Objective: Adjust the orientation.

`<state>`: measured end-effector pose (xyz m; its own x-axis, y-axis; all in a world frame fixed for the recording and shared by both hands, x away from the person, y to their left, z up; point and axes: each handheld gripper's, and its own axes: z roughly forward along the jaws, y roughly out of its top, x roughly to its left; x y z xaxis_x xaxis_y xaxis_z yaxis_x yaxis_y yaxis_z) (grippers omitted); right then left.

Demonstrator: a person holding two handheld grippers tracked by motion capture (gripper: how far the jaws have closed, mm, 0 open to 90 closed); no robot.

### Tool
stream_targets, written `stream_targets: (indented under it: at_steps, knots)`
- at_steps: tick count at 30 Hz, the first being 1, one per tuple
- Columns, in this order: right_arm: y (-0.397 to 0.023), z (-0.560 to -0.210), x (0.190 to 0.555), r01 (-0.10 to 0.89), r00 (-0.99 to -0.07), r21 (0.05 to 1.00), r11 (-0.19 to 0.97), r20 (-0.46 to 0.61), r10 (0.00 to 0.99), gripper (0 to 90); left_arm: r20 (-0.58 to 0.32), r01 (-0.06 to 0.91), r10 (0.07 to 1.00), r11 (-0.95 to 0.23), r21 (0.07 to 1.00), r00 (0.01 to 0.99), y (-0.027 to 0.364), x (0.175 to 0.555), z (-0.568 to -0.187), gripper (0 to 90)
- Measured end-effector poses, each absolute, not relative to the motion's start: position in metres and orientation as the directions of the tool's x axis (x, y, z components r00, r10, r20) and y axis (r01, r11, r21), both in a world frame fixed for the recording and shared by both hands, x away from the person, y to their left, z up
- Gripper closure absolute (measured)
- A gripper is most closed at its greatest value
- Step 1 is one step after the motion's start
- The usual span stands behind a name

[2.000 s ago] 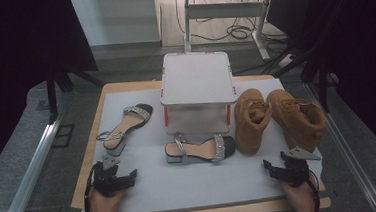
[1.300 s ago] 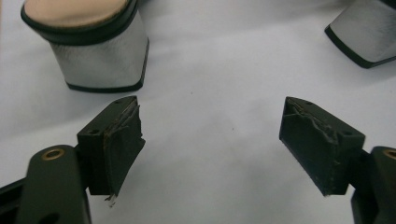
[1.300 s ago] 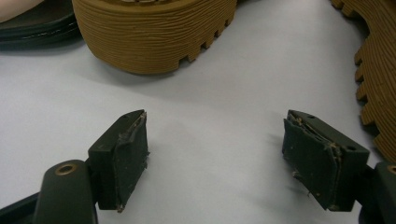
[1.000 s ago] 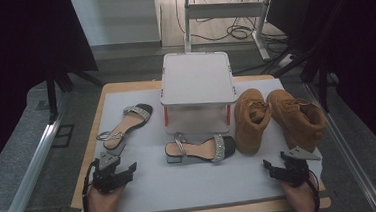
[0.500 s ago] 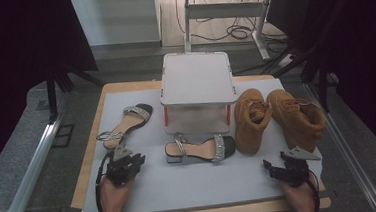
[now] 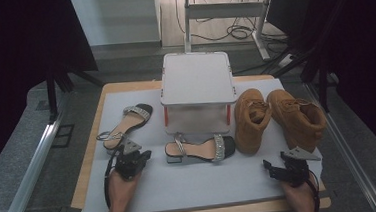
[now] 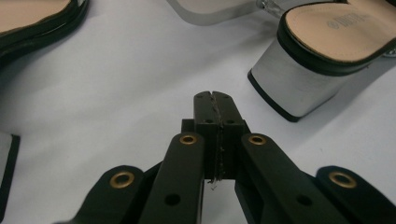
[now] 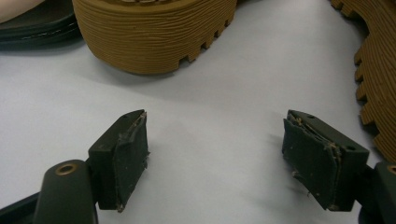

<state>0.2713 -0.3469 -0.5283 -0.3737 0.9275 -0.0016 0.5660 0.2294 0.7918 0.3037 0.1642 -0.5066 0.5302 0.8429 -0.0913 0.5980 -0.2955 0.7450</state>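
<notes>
Left tool (image 6: pixel 138 157) pinched together between two sandals

Its jaws have just closed on nothing, near the black block-heeled sandal (image 6: pixel 199 149) at centre; the right tool (image 6: pixel 275 169) gapes wide, empty, near the tan suede boot (image 6: pixel 251 119).

I count two black strappy sandals (image 6: pixel 127 121) (image 6: pixel 200 149) on my white mat (image 6: pixel 191 186) and two tan boots (image 6: pixel 251 119) (image 6: pixel 299 118) toward its right edge. One white lidded box (image 6: pixel 197 90) stands at the far edge, and I work two grippers (image 6: pixel 132 159) (image 6: pixel 283 169) along the near edge.
</notes>
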Motion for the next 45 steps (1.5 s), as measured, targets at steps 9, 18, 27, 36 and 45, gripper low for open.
stream_targets:
  at_steps: [9,18,27,36,45]
  knots:
    - [-0.347,-0.528,0.271,0.567,-0.373,0.792,0.229,-0.001,0.928,22.5,-0.115,0.607,0.839,-0.282,0.743,0.531,0.156,0.316,-0.506,89.8]
    - [-0.347,-0.528,0.271,0.567,-0.373,0.792,0.228,0.000,0.928,22.5,-0.115,0.609,0.821,-0.312,0.729,0.559,0.140,0.336,-0.511,89.7]
    - [-0.347,-0.528,0.271,0.566,-0.373,0.792,0.228,0.000,0.928,22.5,-0.096,0.597,0.796,-0.362,0.716,0.598,0.127,0.356,-0.515,89.7]
    - [-0.347,-0.528,0.271,0.566,-0.374,0.792,0.228,0.000,0.928,22.5,-0.143,0.600,0.768,-0.355,0.717,0.624,0.120,0.362,-0.517,89.7]
    - [-0.347,-0.528,0.271,0.566,-0.373,0.792,0.228,0.000,0.928,22.5,-0.158,0.605,0.761,-0.352,0.715,0.629,0.117,0.349,-0.517,89.8]
